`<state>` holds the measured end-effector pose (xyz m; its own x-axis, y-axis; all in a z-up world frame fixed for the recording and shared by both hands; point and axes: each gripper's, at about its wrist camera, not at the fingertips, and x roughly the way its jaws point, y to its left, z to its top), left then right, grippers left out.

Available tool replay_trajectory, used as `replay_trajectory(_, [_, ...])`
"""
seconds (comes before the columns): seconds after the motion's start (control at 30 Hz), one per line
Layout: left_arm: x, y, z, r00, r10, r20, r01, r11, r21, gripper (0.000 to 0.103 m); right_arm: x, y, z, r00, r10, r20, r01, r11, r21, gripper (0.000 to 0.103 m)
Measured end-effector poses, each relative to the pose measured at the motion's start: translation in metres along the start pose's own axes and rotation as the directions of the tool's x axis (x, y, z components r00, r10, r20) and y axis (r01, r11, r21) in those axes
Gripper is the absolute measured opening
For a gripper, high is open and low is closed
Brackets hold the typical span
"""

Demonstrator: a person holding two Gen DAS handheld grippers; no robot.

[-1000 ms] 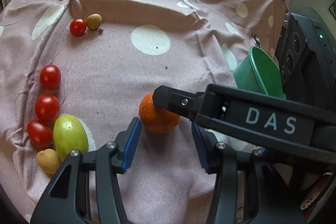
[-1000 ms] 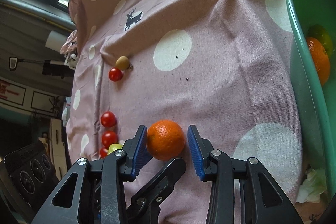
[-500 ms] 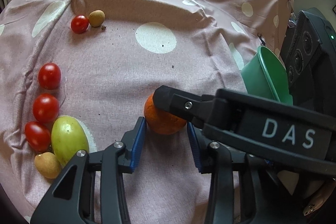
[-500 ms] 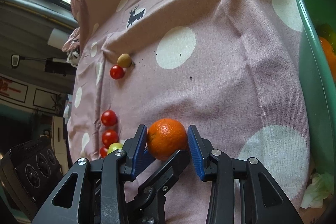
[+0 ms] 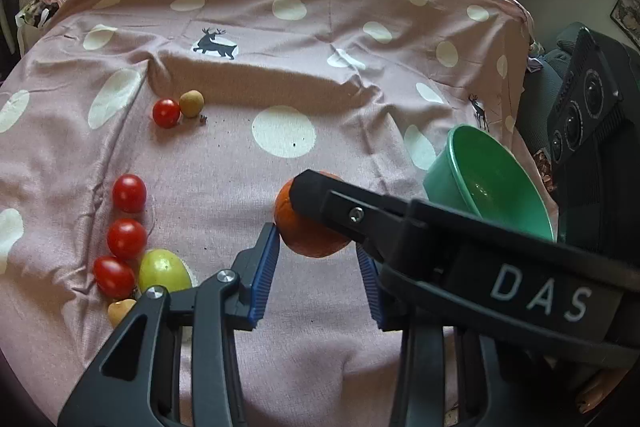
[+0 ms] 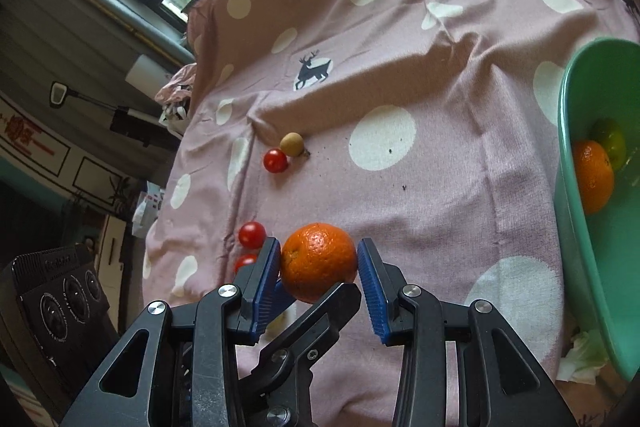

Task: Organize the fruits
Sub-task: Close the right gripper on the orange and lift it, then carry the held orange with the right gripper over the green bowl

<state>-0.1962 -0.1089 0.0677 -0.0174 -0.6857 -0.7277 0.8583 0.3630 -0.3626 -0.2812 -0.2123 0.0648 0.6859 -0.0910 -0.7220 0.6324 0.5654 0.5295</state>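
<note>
Orange sits between the blue pads of the right claw — both pads look pressed on it, so gripped, low over the spotted cloth. Left claw straddles the same fruit; its near pad touches, the far pad is hidden, so I can't tell if it grips. Judgement: let one claw carry — left backs clear, right lifts level, crosses to the green bowl, lowers beside the second orange before releasing.

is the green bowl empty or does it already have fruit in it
Not empty. In the right wrist view the green plastic bowl holds an orange fruit and a greenish fruit behind it.
</note>
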Motion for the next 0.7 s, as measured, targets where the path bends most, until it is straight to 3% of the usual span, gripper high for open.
replay_trajectory(0.7, [-0.041,-0.042,0.006,0.988,-0.021,0.151,0.006,0.995,0.098,0.039,-0.061,0.020,-0.005,0.983,0.028,0.180,-0.010,0.995,-0.102,0.043])
